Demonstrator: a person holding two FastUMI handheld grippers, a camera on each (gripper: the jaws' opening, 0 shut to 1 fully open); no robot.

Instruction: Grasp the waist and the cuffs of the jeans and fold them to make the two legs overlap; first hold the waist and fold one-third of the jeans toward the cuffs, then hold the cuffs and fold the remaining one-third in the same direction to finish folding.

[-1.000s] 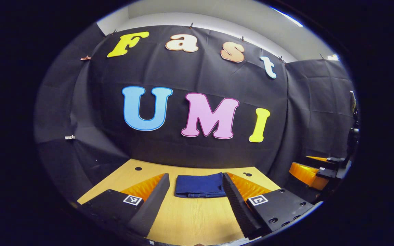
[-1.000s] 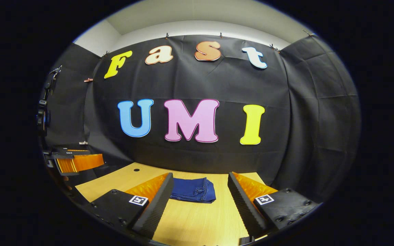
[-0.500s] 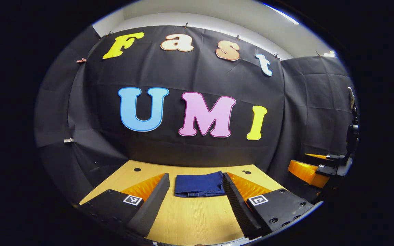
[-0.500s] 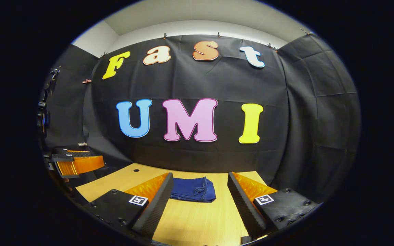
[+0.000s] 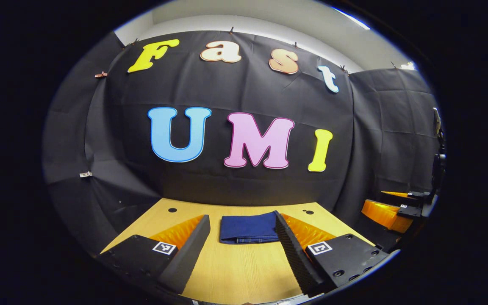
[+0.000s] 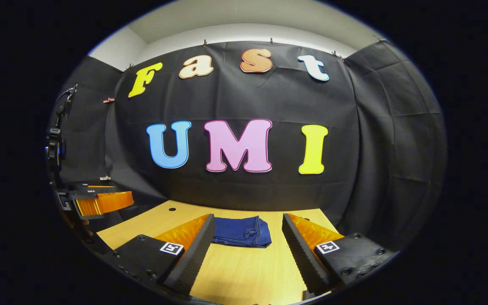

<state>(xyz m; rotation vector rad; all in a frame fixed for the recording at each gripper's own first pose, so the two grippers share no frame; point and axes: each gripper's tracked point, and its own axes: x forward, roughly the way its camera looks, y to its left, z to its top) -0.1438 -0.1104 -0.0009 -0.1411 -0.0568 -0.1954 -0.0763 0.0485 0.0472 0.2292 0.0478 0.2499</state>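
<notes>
Now the jeans (image 5: 248,228) lie folded into a small dark blue stack on the table (image 5: 235,271), toward its far edge near the black cloth wall (image 5: 235,93). In the left gripper view the stack sits flat with a folded edge facing the camera, framed between the two fingers of the left gripper (image 5: 242,220), whose jaws stand wide apart and hold nothing. The right finger's tip overlaps the right end of the stack in that view, though whether it touches the cloth cannot be told. Well off to the right, at the table's side, the right gripper (image 5: 390,207) shows from the side, raised above the table and clear of the jeans

From the right gripper view the jeans (image 6: 242,231) show a stitched seam and a rumpled right end, and they rest on the table (image 6: 244,275) beyond the tips of the right gripper (image 6: 248,220). Its jaws are likewise spread wide with nothing between them. At the left edge of this view the left gripper (image 6: 100,203) hangs beside the table, apart from the jeans

Two small dark holes (image 5: 307,211) mark the table's far right corner in the left gripper view, and another hole (image 5: 171,209) lies toward the far left
</notes>
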